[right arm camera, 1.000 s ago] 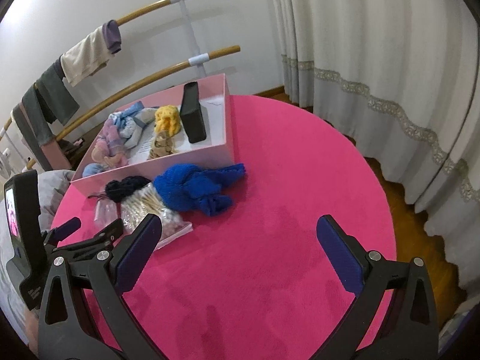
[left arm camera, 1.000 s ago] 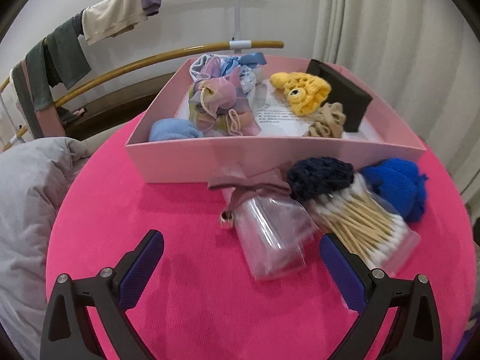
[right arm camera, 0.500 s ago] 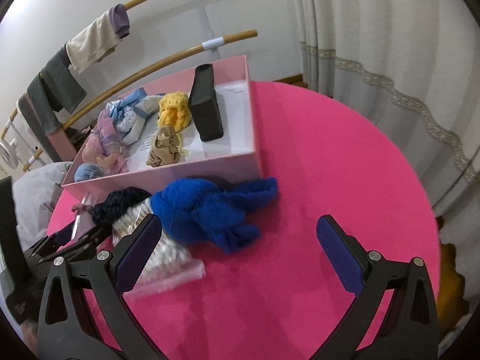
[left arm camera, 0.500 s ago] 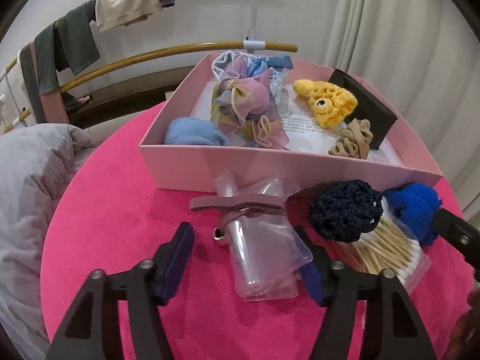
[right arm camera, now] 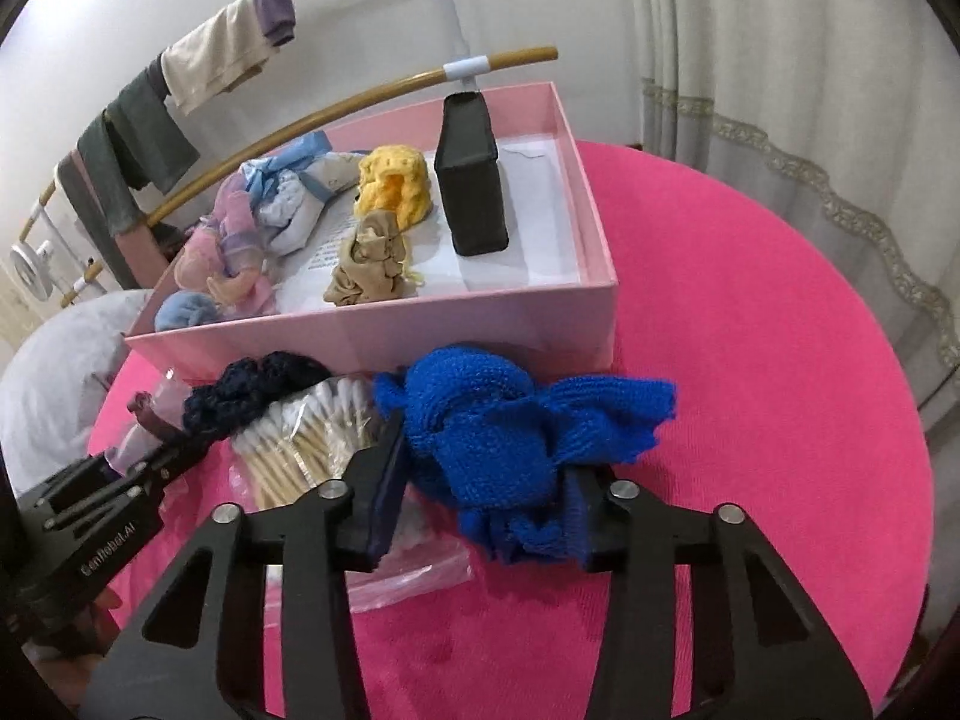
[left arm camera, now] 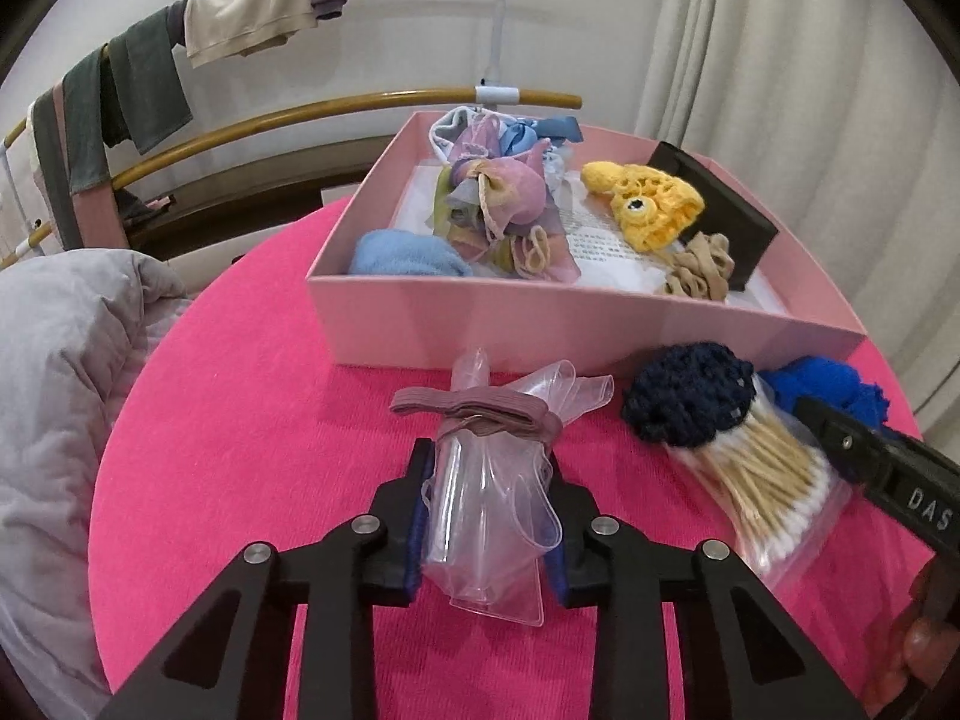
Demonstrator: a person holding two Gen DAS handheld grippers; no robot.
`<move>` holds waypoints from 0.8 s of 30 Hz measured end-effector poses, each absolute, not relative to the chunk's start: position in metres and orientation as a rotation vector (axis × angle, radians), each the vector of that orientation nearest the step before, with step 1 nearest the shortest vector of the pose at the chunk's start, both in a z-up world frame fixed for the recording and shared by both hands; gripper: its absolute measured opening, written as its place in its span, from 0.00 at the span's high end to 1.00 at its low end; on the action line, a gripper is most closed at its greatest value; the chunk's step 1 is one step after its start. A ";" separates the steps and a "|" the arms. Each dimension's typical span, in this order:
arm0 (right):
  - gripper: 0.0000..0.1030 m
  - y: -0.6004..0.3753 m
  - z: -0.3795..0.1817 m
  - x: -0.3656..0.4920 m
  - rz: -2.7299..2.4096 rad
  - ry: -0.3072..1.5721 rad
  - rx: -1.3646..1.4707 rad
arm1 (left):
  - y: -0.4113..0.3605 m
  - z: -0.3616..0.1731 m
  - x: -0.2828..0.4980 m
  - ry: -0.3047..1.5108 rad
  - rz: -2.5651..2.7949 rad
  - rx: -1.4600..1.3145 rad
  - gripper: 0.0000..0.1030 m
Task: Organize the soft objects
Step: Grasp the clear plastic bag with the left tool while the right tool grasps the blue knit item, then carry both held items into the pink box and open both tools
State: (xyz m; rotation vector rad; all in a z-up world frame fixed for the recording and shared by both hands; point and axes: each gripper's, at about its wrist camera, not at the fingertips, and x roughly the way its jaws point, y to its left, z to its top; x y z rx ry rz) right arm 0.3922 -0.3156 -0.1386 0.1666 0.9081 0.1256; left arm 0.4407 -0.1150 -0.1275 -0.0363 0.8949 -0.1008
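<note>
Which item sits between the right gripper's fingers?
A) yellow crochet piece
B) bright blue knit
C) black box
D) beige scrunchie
B: in the right wrist view the right gripper has its fingers closed in on the bright blue knit, on the tablecloth in front of the pink box.

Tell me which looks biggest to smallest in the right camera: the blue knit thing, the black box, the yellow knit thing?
1. blue knit thing, though it is nearest the camera, which inflates it.
2. black box.
3. yellow knit thing, only a little smaller than the box.
</note>
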 end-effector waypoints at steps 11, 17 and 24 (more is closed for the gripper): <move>0.63 -0.333 -0.111 0.335 0.053 0.849 0.178 | -0.097 -0.105 0.392 0.878 -0.126 -0.047 0.74; 0.63 -0.317 -0.095 0.305 0.094 0.834 0.168 | -0.090 -0.090 0.364 0.865 -0.132 -0.056 0.74; 0.63 -0.294 -0.083 0.280 0.132 0.813 0.143 | -0.080 -0.071 0.330 0.841 -0.133 -0.056 0.74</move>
